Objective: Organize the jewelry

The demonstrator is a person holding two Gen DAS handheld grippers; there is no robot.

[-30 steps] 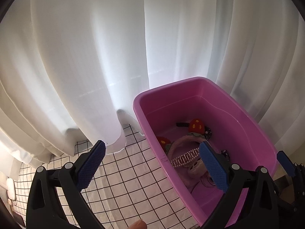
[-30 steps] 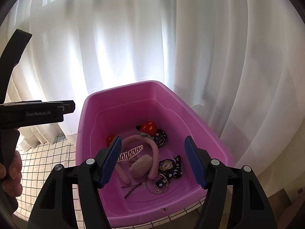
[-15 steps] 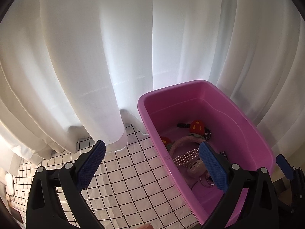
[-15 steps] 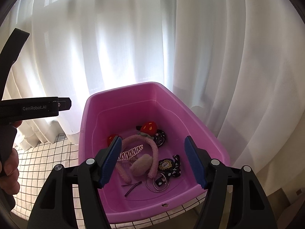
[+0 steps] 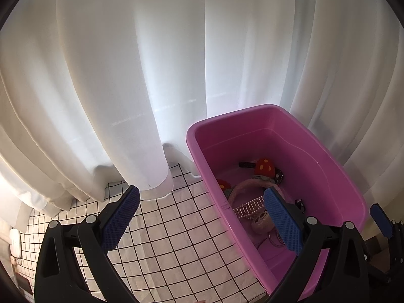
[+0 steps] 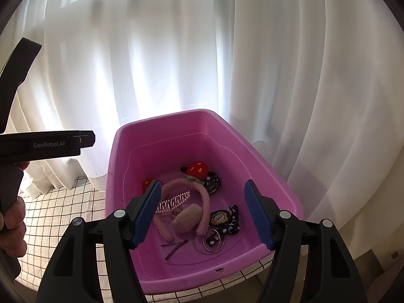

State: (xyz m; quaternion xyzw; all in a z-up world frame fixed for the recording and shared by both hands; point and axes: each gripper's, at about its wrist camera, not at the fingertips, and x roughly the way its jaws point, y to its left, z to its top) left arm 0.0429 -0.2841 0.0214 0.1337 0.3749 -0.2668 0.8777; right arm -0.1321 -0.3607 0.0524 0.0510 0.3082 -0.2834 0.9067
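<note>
A pink plastic tub [image 6: 121, 166] stands on a checked tablecloth; it also shows in the left wrist view [image 5: 202, 161]. In it lie a fuzzy pink headband [image 6: 202, 194], a pearl hair claw [image 6: 174, 200], a red mushroom clip [image 6: 199, 168], silver hoops [image 6: 208, 242], a black bow clip [image 6: 222, 218] and a dark hairpin [image 6: 174, 248]. My right gripper [image 6: 204, 212] is open and empty above the tub's near end. My left gripper [image 5: 202, 219] is open and empty, straddling the tub's left wall.
White curtains [image 5: 126, 75] hang close behind the tub and rest on the checked tablecloth [image 5: 176, 234]. The table's edge runs just in front of the tub [image 6: 227, 285]. A small white object [image 5: 14, 238] sits at the far left.
The left gripper has drawn back and left a little, so the tub sits further right and lower in its view. The right gripper has barely moved. Both stay open.
</note>
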